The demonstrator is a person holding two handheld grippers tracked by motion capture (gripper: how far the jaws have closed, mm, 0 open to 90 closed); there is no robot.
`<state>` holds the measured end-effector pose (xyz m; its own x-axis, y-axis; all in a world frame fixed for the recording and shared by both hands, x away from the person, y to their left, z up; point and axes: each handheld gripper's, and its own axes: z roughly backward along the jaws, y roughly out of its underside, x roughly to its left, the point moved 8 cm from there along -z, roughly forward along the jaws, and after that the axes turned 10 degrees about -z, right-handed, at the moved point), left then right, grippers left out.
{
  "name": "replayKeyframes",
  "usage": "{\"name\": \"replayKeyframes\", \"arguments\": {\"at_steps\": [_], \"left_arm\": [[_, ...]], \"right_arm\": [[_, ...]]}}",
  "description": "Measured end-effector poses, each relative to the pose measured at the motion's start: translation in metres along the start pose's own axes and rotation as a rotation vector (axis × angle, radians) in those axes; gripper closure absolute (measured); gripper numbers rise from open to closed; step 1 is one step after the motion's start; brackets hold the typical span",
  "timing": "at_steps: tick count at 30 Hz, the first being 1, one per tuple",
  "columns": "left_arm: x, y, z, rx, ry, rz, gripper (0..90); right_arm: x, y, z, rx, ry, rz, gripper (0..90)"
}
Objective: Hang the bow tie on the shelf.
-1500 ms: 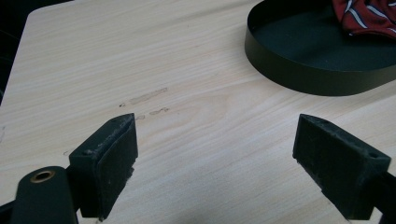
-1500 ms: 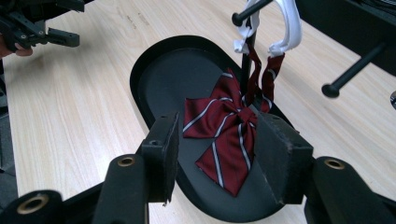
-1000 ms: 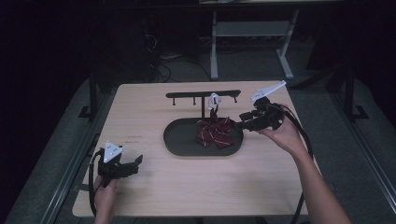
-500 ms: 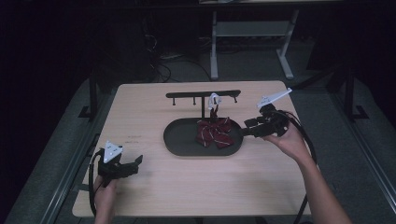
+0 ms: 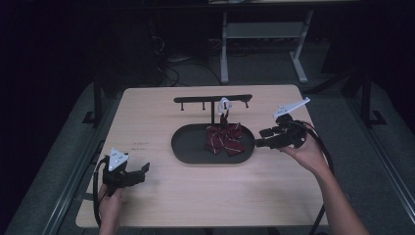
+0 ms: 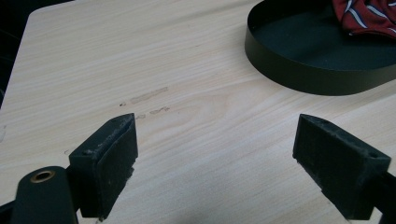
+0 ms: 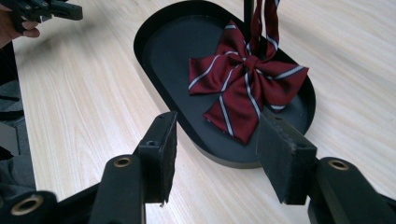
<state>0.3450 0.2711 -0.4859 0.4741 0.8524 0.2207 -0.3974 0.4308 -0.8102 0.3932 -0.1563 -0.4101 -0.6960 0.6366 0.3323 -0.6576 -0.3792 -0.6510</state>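
The right gripper [image 5: 262, 137] has dropped toward the tray [image 5: 188, 149], jaws spread, approaching the red bow tie [image 5: 224, 139] lying inside. Next: close on the fabric. The left gripper [image 5: 139, 172] rests spread.

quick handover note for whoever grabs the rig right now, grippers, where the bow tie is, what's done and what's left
Right gripper: open, holding nothing, at the right end of the black oval tray, pointing at the bow tie.
Left gripper: open, holding nothing, low over the near left corner of the table, apart from the tray.
Red striped bow tie: lies in the tray's right half, its strap running up to the black hanger stand rising from the tray.
Done: tie is hooked up and released.
Left: hard to judge; probably check the strap sits securely.
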Motion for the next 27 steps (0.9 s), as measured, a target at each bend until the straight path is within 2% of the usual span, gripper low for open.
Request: {"name": "replayKeyframes", "arguments": {"at_steps": [20,27], "left_arm": [[-0.001,0.000,0.000,0.002,0.002,-0.002,13.5],[-0.001,0.000,0.000,0.003,0.002,-0.004,13.6]], "right_arm": [[-0.008,0.032,-0.002,0.023,-0.006,-0.048,45.8],[-0.010,0.043,-0.003,0.016,-0.015,-0.058,45.8]]}}
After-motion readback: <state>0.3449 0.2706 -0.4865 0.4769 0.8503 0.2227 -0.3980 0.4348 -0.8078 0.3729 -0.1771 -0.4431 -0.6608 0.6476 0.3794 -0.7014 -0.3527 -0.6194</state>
